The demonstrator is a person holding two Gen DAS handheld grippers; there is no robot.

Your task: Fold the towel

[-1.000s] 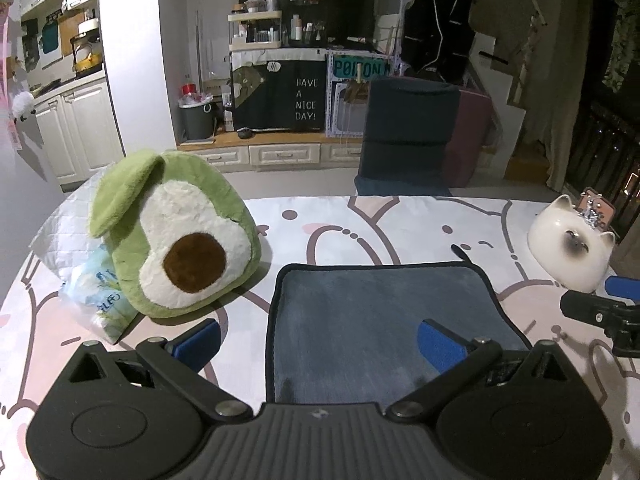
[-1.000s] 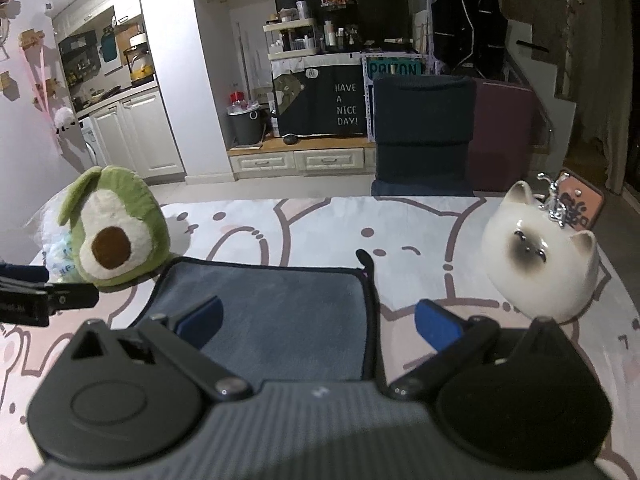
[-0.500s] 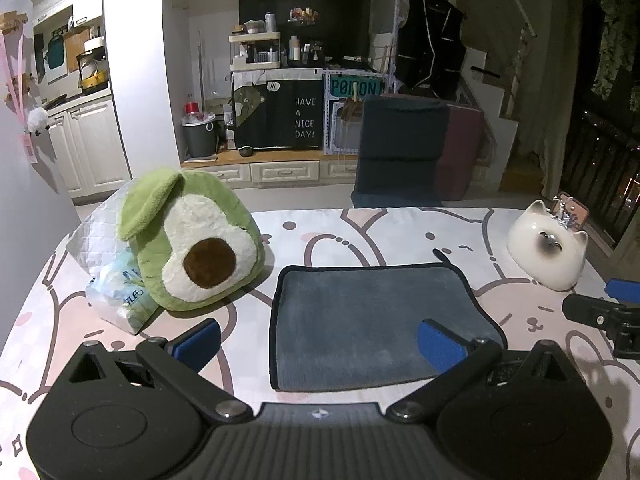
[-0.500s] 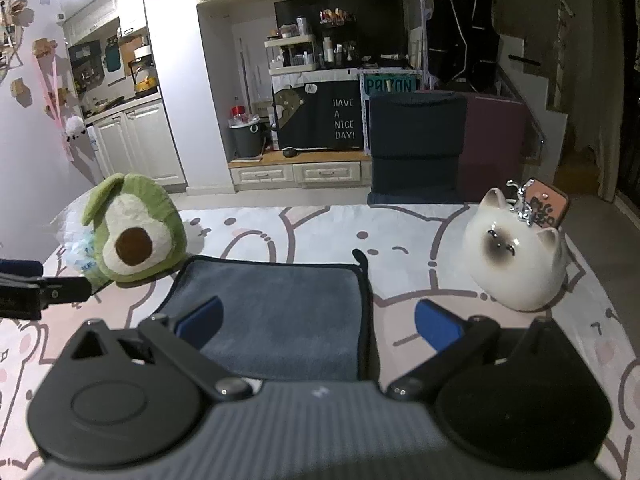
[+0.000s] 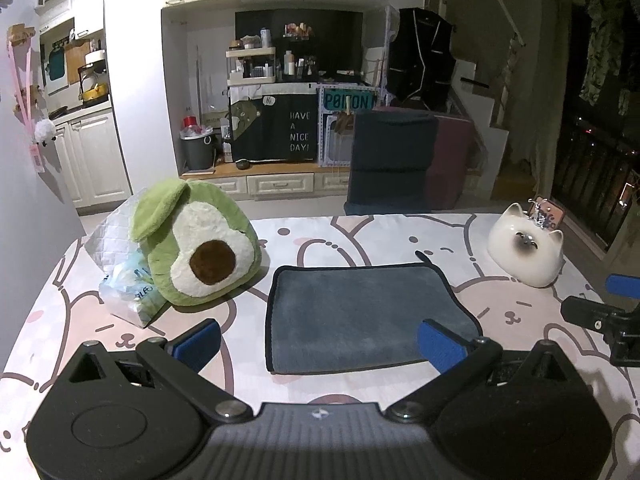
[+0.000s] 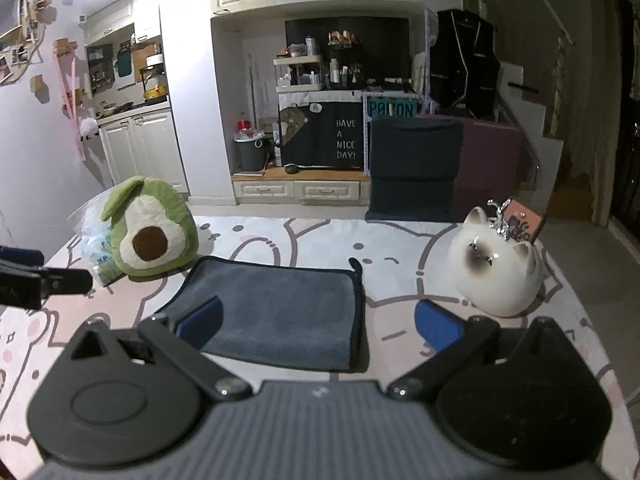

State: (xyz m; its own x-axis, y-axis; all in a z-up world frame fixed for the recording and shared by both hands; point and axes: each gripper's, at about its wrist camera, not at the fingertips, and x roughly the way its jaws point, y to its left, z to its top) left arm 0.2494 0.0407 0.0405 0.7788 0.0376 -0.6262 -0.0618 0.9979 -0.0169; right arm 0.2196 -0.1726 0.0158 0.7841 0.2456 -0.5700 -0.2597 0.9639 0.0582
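A grey-blue towel with a dark hem lies folded flat on the patterned table; it also shows in the right wrist view. My left gripper is open and empty, held above and in front of the towel's near edge. My right gripper is open and empty, above the towel's near right corner. Each gripper shows at the edge of the other's view: the right one and the left one. Neither touches the towel.
A green avocado plush and a plastic bag sit left of the towel. A white ceramic cat sits at the right. The table cover has a pink cartoon print. A kitchen and a dark chair lie beyond the table.
Both grippers have risen and pulled back from the towel, so it looks smaller and farther. The towel lies still. Both stay open.
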